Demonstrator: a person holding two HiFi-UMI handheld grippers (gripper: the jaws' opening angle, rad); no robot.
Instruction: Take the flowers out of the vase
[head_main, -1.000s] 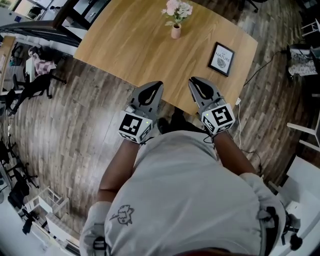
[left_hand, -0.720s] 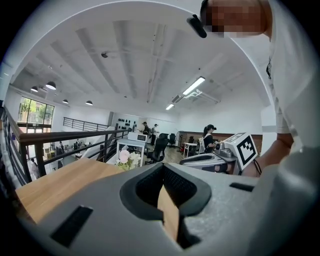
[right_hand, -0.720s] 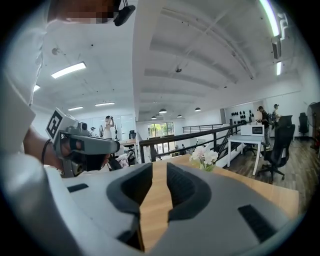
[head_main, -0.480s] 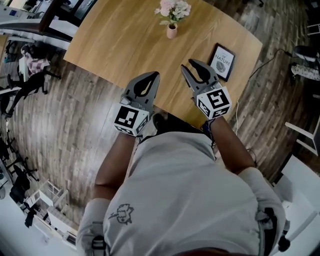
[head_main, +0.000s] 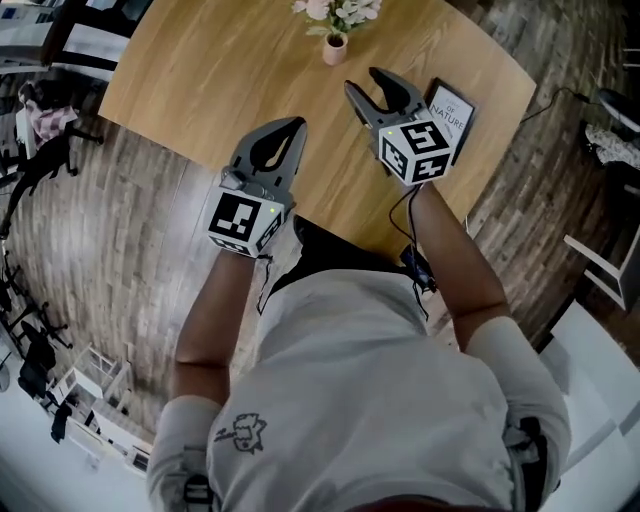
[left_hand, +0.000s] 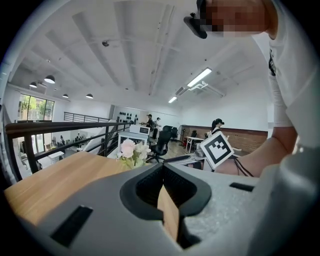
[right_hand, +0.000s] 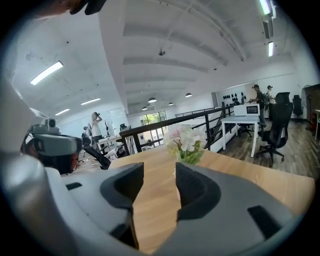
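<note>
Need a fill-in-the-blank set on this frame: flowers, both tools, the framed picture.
1. The flowers stand in the ____ on the wooden table.
2. The right tool has its jaws ____, with nothing between them.
3. The left tool has its jaws ____.
4. The framed picture lies on the table beside the ____ tool.

Missing words: vase; open; shut; right.

Note: the right tool's jaws have just been opening.

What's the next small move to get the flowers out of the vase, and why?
Probably ease the right gripper forward to the flowers just above the vase. Its jaws have just been opening with nothing between them, and the flowers stand ahead, not yet reached.
</note>
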